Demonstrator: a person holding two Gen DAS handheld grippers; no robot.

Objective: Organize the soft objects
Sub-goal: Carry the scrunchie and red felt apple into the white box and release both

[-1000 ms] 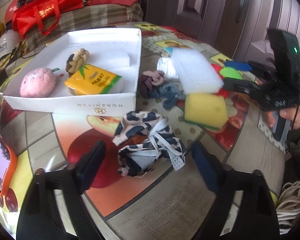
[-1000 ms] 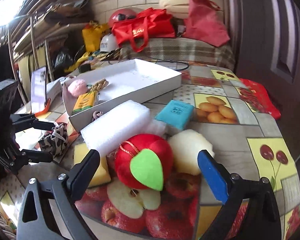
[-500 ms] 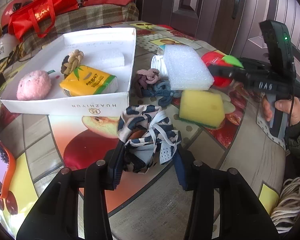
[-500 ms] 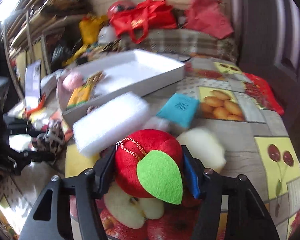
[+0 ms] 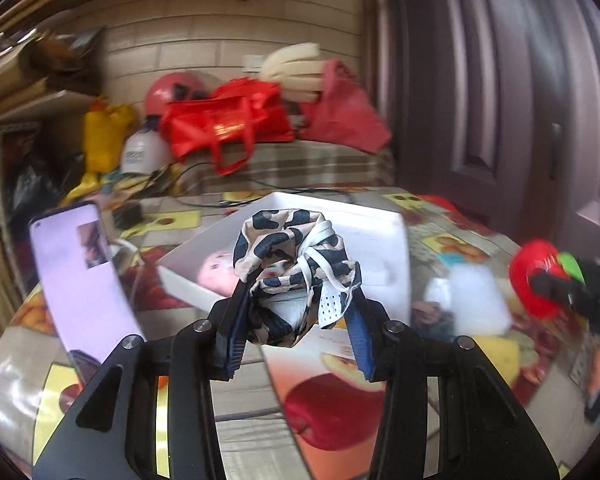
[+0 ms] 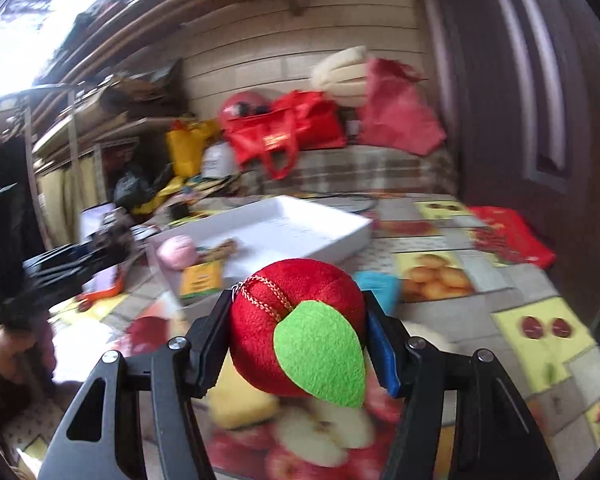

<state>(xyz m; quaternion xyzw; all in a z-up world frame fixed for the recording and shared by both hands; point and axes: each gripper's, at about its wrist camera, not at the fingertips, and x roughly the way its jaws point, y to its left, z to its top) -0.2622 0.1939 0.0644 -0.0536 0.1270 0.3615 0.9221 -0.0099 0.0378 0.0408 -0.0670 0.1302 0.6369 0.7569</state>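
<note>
While both loads clear the table — white box (image 6: 332,236) rim ahead.

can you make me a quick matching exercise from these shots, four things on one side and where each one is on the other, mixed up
Things:
1. leopard-print cloth
2. plush red apple
3. pink plush ball
4. blue sponge

Places:
A. lying inside the white box
B. clamped in the right gripper
C. on the table beyond the apple
D. clamped in the left gripper

Pairs: 1-D, 2-B, 3-A, 4-C
</note>
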